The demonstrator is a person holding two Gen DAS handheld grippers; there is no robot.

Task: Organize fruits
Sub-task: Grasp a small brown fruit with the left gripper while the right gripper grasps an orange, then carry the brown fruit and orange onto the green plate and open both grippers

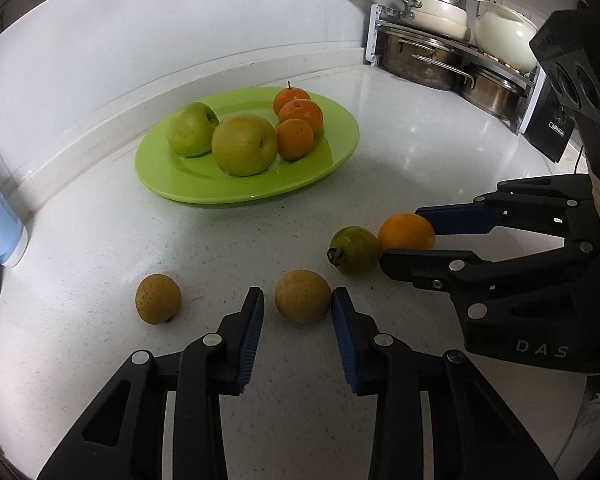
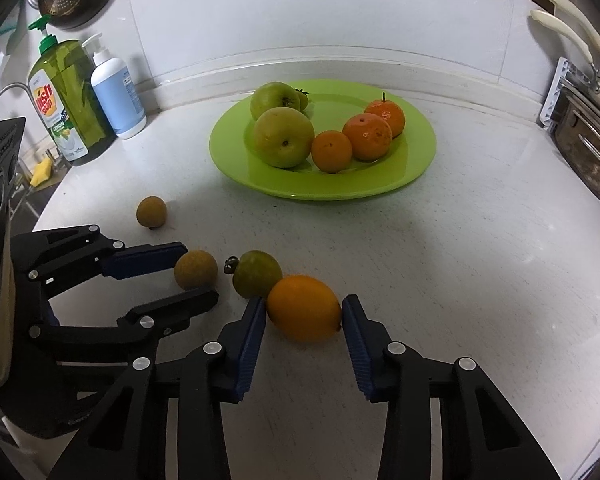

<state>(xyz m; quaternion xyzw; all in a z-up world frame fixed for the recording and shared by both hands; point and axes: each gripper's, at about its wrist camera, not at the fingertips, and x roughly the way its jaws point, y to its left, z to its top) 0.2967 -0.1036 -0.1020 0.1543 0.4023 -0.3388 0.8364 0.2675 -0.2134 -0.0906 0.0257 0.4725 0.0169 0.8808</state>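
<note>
White speckled tabletop (image 2: 460, 260) against a pale tiled wall, stacked steel pots (image 1: 432, 60) at one end, green dish-soap bottle (image 2: 66, 100) and white pump bottle (image 2: 114, 92) at the other. Round lime-green plastic plate (image 2: 380, 188) near the wall, already carrying two yellow-green apples (image 2: 283, 136) and three small orange tangerines (image 2: 366, 136). Four fruits left loose on the tabletop. Left tool (image 1: 298, 300) spread apart around a brownish-yellow round fruit (image 1: 302, 297), blue pads just beside its flanks, not clamped. Right tool (image 2: 304, 310) likewise spread around a smooth orange oval citrus (image 2: 304, 308), pads near or touching both ends; dark green round fruit with dried stem (image 2: 257, 273) touching that citrus. Second brownish-yellow fruit (image 1: 158, 298) lying apart. Step in hand, seemingly: paired grasping. Next move calls for squeezing both tools, lifting clear without nudging the green neighbour, then carrying to free plate space.
</note>
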